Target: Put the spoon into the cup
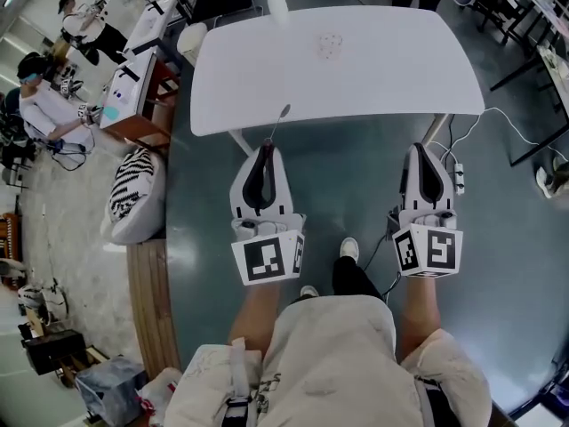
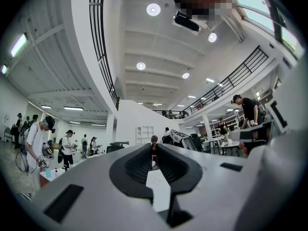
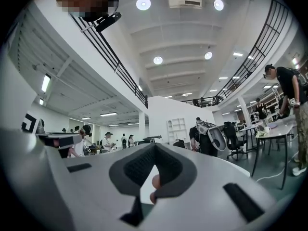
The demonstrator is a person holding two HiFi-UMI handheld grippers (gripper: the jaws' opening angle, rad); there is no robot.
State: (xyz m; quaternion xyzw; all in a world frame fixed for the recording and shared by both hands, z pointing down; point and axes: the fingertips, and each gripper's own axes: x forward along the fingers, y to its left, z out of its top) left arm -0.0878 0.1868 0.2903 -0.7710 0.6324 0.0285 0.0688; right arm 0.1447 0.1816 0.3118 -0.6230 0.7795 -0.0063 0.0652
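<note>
The left gripper (image 1: 266, 149) has its 2 dark, ribbed pads clamped on the spoon (image 1: 278, 123). The spoon is thin, grey and metallic-looking, and it juts forward so that its far end just overlaps the near edge of the table (image 1: 400, 69). The right gripper (image 1: 425, 149) has its pads pressed together at the tip with nothing between them. Both grippers hang over the grey-green floor (image 1: 356, 185), short of the table.

The cup (image 1: 330, 46) is small and clear, hard to pick out against the smooth white top. It stands alone toward the far middle of the table, well apart from the spoon and to the right of the spoon's line. A white vase (image 1: 276, 3) sits at the far edge, left of the cup.

To do this step well, I judge the spoon should travel far and right until its free end is above the cup's mouth, then tip downward before the pads release. The cup looks light, so a knock on its rim could topple it. The idle right gripper could steady its wall.
</note>
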